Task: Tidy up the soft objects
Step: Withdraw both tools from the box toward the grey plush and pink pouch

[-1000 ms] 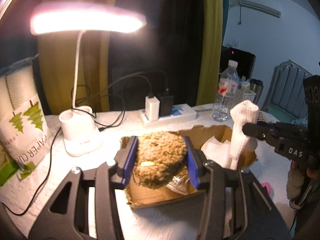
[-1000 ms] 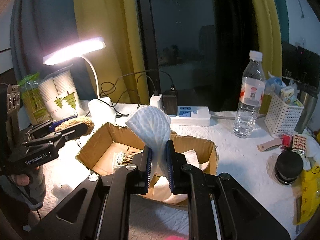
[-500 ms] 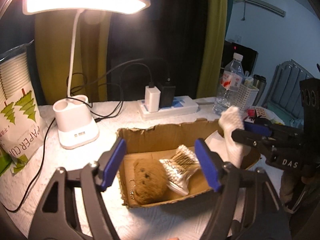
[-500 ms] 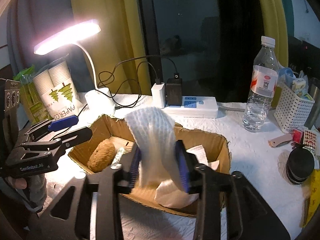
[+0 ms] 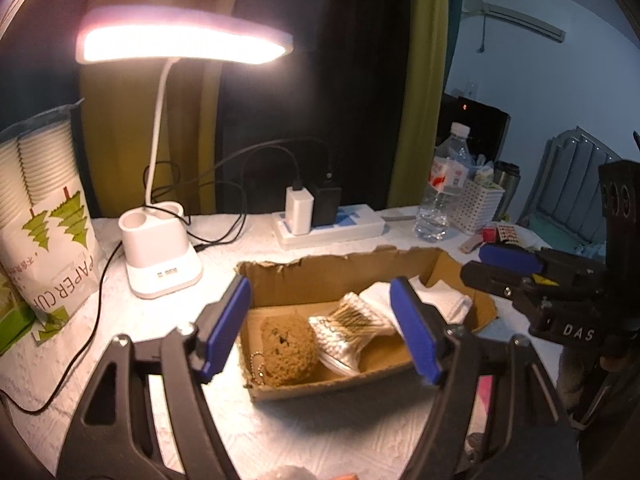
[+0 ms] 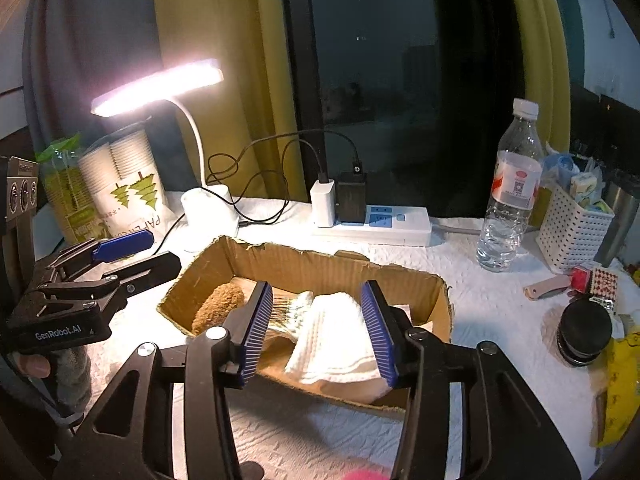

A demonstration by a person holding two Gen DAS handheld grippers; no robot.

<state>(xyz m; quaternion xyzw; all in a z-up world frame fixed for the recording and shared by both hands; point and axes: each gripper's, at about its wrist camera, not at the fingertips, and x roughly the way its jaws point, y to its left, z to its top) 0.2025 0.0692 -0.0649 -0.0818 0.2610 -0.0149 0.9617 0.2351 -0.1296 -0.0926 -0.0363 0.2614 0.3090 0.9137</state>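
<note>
Box: cardboard box (image 5: 344, 268) sits open on the white-covered worktop (image 5: 280, 432), directly ahead of both tools.
Left tool: left tool (image 5: 320, 328) stands wide open with nothing between its blue pads, poised over the box's near left end.
Brown toy: fuzzy brown plush (image 5: 286, 348) with a bead chain lies in the box's left end, below and between the left tool's fingers, clear of both.
Swabs: clear pack of cotton swabs (image 5: 352, 328) lies mid-box, touching the plush.
Right tool: right tool (image 6: 316, 328) has its jaws opening; the white cloth (image 6: 336, 340) lies between the pads, resting in the box's right end, and neither pad presses on it.
Surroundings: lit desk lamp (image 5: 160, 256) behind the box at left; power strip (image 6: 380, 226) with 2 chargers behind it; water bottle (image 6: 510, 192) and white basket (image 6: 572, 232) at right; black round lid (image 6: 586, 330) near the right edge.
Writing: "PAPER CU" on the cup sleeve (image 5: 48, 240); "GenRobot.AI" on the left tool; "DAS" on the right tool.
</note>
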